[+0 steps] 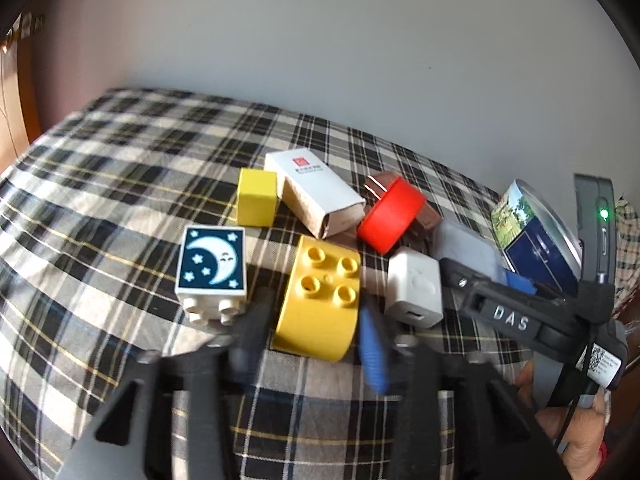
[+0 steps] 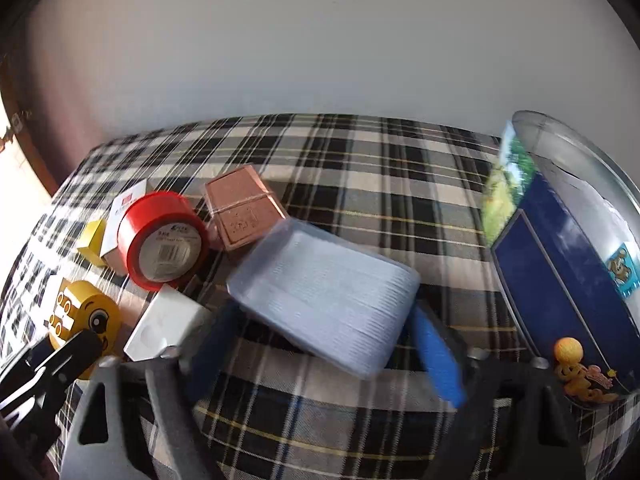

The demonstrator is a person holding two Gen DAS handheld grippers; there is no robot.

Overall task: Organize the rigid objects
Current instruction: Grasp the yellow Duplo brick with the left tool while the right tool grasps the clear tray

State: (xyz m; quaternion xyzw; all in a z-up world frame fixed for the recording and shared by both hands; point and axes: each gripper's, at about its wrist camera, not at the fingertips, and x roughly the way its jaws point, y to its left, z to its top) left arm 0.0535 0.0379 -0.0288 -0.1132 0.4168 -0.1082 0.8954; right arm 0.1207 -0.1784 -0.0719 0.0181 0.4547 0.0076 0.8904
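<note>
The left gripper (image 1: 316,312) has its jaws clamped on the rounded yellow brick (image 1: 318,300), one finger on either side, on the plaid cloth (image 1: 120,184). Just beside it lie a moon block (image 1: 211,266) and a white charger (image 1: 414,282); farther toward the cloth's far edge sit a yellow cube (image 1: 256,203), a white carton (image 1: 316,192) and a red tape roll (image 1: 390,216).

In the right wrist view, the right gripper (image 2: 324,340) has its blue fingers (image 2: 436,356) at either side of a clear plastic case (image 2: 324,296); whether they press it I cannot tell. A copper box (image 2: 244,210) lies behind it, and a blue tin (image 2: 560,280) is at the right edge.
</note>
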